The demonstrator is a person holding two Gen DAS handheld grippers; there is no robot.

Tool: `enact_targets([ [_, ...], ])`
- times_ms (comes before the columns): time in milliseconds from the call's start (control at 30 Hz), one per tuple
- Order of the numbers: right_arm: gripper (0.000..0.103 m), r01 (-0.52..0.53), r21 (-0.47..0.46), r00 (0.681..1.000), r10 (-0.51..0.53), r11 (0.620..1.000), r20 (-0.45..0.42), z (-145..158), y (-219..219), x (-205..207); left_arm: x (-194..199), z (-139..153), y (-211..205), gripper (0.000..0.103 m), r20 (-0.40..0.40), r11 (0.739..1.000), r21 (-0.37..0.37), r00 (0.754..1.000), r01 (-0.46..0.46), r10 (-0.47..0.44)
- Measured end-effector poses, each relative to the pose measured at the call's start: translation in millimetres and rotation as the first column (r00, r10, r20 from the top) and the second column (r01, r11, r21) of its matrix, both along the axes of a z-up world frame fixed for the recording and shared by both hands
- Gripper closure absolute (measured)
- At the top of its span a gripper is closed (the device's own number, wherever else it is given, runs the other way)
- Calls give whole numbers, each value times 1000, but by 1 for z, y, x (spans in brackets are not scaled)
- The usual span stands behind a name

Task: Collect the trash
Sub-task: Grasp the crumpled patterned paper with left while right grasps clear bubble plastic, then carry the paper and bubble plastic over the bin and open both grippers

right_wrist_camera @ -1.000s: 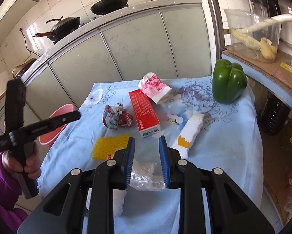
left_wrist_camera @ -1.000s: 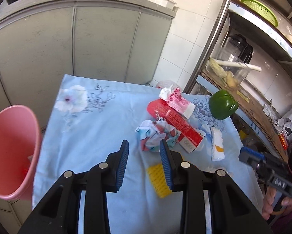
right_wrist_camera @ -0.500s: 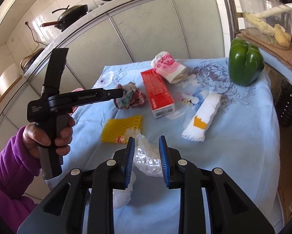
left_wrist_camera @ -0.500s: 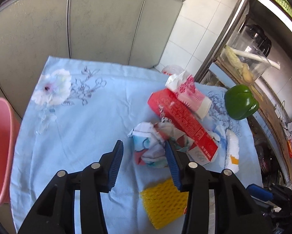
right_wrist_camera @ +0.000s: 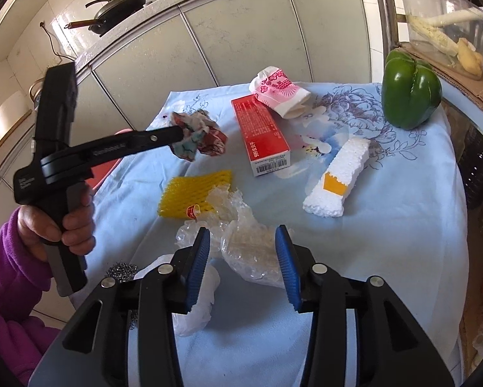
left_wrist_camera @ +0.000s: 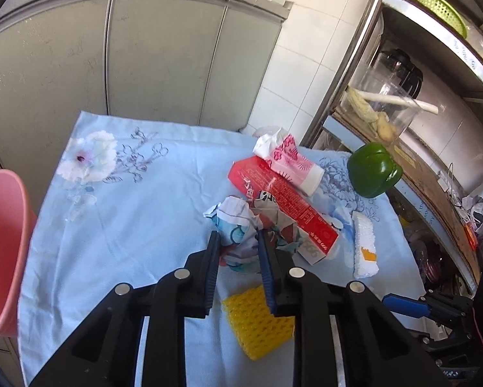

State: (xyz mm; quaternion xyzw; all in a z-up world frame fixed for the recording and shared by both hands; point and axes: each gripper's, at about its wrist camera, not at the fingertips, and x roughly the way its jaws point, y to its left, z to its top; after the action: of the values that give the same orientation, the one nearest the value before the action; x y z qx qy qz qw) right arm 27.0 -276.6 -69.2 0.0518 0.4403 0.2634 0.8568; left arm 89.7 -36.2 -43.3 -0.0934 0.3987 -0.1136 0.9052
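Since a second ago: left gripper has advanced from short of the crumpled paper wad to straddle it, jaws narrowed onto its near side, seemingly pinching it. Right gripper jaws have widened from a narrow gap to well apart, now framing the clear bubble wrap without gripping it.

Surface: low table under a light blue floral cloth, creased.
Trash on it:
- red carton, flat, touching the wad's far side;
- pink-and-white wrapper, resting against the carton's far end;
- white foam block with an orange patch, right of the carton;
- yellow foam net, near edge, touching the bubble wrap;
- white plastic scrap and steel scourer, at the near left corner, under the right gripper.
Not trash: green bell pepper, far right corner.

Room: grey cabinet doors behind the table; pans on the counter above; white tiled wall; metal shelving hard against the right edge, holding a clear jug.

Edges and clearance: pink bin just off the left edge. Cloth's left half is bare. Right side crowded by shelving.
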Motion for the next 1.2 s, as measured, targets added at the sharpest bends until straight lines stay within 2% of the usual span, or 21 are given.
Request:
enact_targets([
  [300,60,12,-59,1000,-13,998,-9,-6,-5,0,-37,26,27,80,68,1000,-13,997,-29,30],
  [367,52,16,-60,1000,-17,998,-11,-9,-6,1,-45,28,33,80,74,999,-9,997,-38,39],
  [567,52,-5,-45,1000,4,999,-23,-11,-4,-1,-65,31,52,80,76,997,-23,994,-75,77],
  [633,53,-14,-41,999,13,999,-32,-13,-2,-2,-70,32,57,80,79,996,-25,993,-84,86],
  [667,61,-18,-37,999,17,999,-32,-14,-2,-3,-74,33,60,80,81,996,-27,992,-90,92],
  [800,67,-14,-57,1000,14,998,-7,-11,1,-11,-83,35,68,80,87,994,-34,990,-106,109],
  [933,70,9,-59,1000,-7,998,27,-3,-1,-16,-92,37,76,80,100,992,-35,987,-121,124],
  [1200,70,36,-40,993,-31,999,114,32,3,-16,-110,41,105,80,134,982,-40,973,-186,190],
])
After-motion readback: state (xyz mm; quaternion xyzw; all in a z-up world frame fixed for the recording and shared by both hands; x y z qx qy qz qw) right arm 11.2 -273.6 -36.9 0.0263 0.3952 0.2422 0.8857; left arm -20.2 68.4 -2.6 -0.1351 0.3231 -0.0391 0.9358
